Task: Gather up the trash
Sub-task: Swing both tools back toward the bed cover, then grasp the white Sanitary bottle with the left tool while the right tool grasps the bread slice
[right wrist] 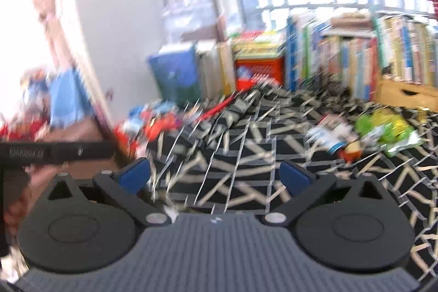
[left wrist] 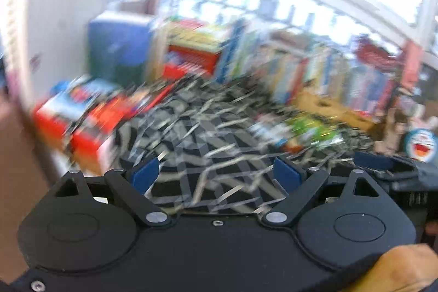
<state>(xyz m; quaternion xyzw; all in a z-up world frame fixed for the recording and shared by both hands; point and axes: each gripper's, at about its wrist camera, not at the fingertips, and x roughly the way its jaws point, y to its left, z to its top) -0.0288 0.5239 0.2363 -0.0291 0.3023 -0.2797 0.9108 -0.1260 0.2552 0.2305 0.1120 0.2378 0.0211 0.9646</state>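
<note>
- Book-lined window nook: black-and-white patterned rug (right wrist: 246, 155) carries a green wrapper (right wrist: 388, 133) at two o'clock.
- Right gripper (right wrist: 216, 177) and left gripper (left wrist: 216, 174) fingers spread wide, empty.
- Wrapper likely light, crinkly, slippery; pinch a raised edge.

We see the left gripper (left wrist: 216, 173) held with its jaws spread wide, nothing between the blue pads (left wrist: 145, 175). A hand (left wrist: 397, 268) grips its body at the lower right. The right gripper (right wrist: 215, 177) likewise stands with jaws wide apart and empty, blue pads (right wrist: 293, 177) splayed outward. Both point forward and somewhat downward. Both views are motion-blurred.
</note>
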